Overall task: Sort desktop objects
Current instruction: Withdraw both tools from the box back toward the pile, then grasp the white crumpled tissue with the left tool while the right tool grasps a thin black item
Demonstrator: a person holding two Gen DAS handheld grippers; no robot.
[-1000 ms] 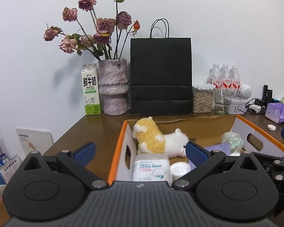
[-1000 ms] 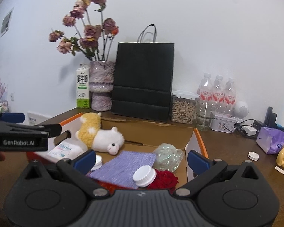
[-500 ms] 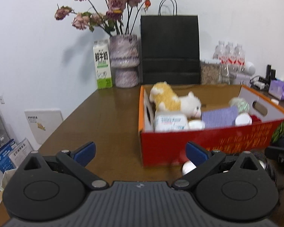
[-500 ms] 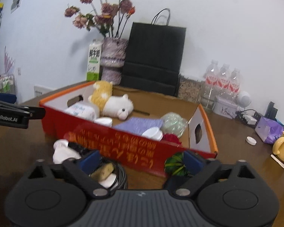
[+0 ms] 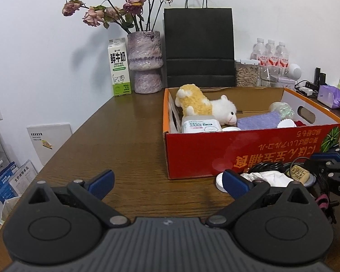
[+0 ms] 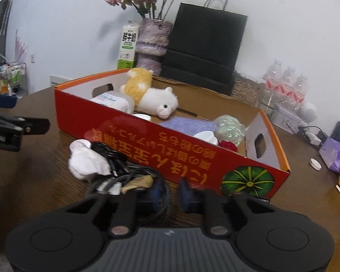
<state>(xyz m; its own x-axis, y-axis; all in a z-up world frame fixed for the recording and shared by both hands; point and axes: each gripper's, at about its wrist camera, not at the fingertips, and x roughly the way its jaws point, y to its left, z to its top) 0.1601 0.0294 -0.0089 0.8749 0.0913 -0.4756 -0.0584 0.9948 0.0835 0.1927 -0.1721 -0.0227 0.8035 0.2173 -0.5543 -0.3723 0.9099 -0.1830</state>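
As both hands drop from above the box to the table in front of it, change: the views no longer look into the box but at its near red wall and the pile lying against it.
Right gripper: 1 second ago it was fully spread; now its jaws are closing, nearly together, with a strand of the cable between them. The pads appear to be touching it, but blur limits certainty.
Left gripper: spread wide, holding nothing, over bare table to the left of the pile.
Cable: coiled on the table, just near of the box wall and outside the box.
Pile: tissue at the left, touching the cable; a tan block lies on the coil.
Box contents: plush toy, bottle, purple cloth and lids, apparently where they lay 1 second ago.
Task meaning: judged as the start of the next pick, cable first.
Risk: loose loops may drag the tissue or block along when lifted.
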